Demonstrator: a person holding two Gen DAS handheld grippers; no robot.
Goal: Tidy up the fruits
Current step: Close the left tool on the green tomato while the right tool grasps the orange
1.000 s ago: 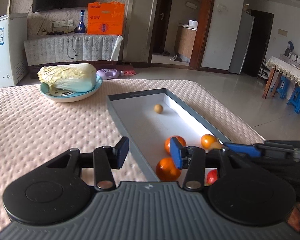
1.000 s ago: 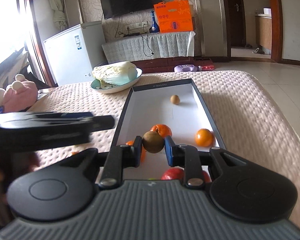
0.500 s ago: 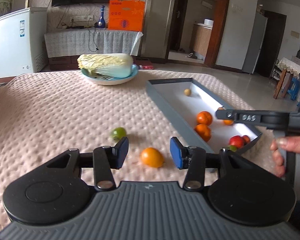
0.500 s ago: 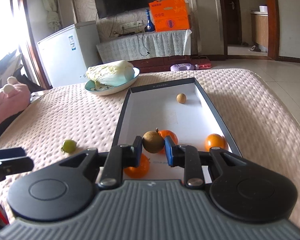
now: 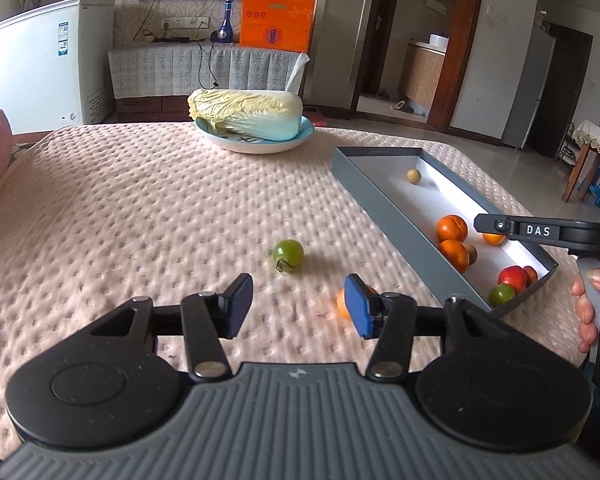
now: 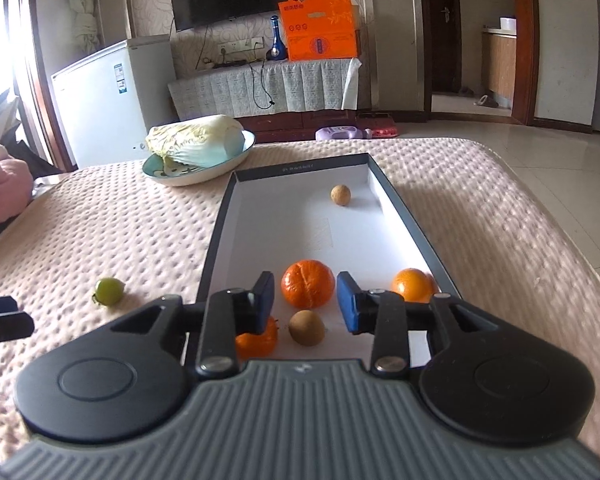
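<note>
My left hand-held gripper (image 5: 298,306) has just been widening, nothing between; its right pad hides most of an orange fruit (image 5: 341,304) at four o'clock from the green tomato (image 5: 288,255). My right hand-held gripper (image 6: 305,302) has just been parting, brown fruit (image 6: 307,327) lying loose in the grey tray (image 6: 216,248). Pink quilted tabletop (image 5: 140,216), fridge (image 5: 48,60) beyond.
</note>
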